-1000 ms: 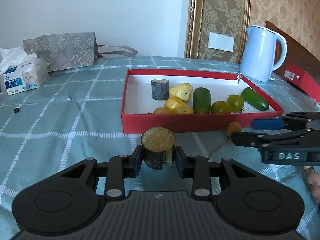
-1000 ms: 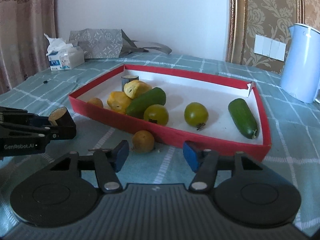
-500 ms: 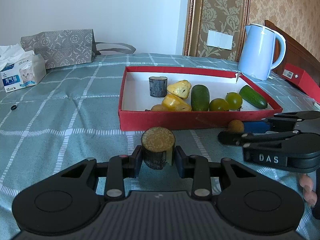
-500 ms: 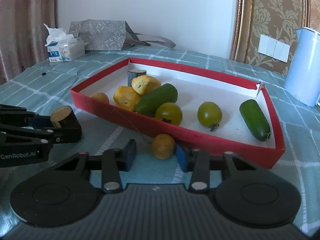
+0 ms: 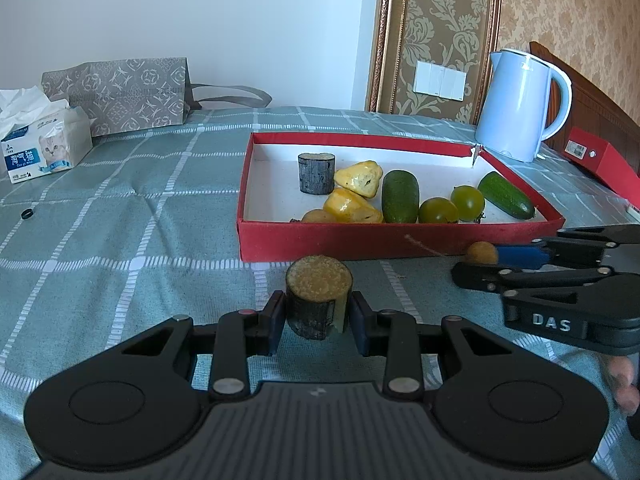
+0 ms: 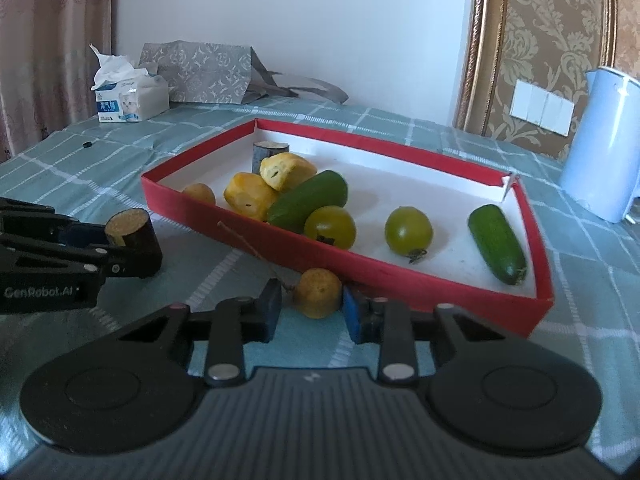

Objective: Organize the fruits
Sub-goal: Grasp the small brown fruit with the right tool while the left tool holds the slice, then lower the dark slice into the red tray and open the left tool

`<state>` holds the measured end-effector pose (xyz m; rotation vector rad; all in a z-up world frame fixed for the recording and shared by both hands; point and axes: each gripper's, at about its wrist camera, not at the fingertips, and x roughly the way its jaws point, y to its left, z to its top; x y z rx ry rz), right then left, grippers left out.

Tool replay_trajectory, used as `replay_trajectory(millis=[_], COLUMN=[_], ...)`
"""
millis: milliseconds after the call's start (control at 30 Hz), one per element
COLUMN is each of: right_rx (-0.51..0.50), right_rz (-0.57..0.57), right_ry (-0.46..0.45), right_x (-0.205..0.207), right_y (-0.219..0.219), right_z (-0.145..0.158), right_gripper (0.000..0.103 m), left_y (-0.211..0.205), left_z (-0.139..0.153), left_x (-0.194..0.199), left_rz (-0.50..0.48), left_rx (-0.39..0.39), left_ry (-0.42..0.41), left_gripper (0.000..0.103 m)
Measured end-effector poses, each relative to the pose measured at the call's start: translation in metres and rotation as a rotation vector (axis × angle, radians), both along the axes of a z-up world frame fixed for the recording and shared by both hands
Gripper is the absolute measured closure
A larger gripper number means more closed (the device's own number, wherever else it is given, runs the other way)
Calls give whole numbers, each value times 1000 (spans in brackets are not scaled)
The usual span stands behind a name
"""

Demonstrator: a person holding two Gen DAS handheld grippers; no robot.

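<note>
My left gripper (image 5: 318, 320) is shut on a dark cylinder piece with a yellow top (image 5: 319, 296), held just above the cloth in front of the red tray (image 5: 360, 236); it also shows in the right wrist view (image 6: 134, 240). My right gripper (image 6: 310, 312) has its jaws around a small round yellow fruit (image 6: 318, 292) with a thin stem, outside the tray's near wall (image 6: 320, 256); the pads look very close to it or touching. The tray holds a second dark cylinder (image 5: 316, 172), yellow pieces, two cucumbers and two green tomatoes.
A pale blue kettle (image 5: 516, 104) stands behind the tray's right corner. A tissue box (image 5: 40, 148) and a grey paper bag (image 5: 120, 96) sit at the far left. A small black ring (image 5: 27, 213) lies on the cloth. A red lid (image 5: 600, 164) lies at far right.
My right gripper moved forward to the small yellow fruit and narrowed its jaws around it. My left gripper kept its hold on the cylinder and barely moved.
</note>
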<state>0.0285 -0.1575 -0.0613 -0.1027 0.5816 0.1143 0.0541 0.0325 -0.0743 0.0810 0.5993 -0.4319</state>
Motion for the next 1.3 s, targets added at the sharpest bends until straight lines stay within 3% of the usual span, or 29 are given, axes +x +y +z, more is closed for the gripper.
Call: replay_trajectory(millis=[733,900,1300], right_rx=[68,76,141], right_rz=[-51,-58,-153], right_ry=[-49,-76,-143], right_x=[-24,-30,-37], right_y=[-34,-38,-70], right_z=[8,12,23], right_gripper=[72,72,72], left_y=[-11,-16,-41], left_z=[5,18,49], left_x=[-5,-15,-10], left_rz=[106,104,34], left_rx=[89,114,77], left_ry=[-21,-75,-128], left_gripper=[70,70,70])
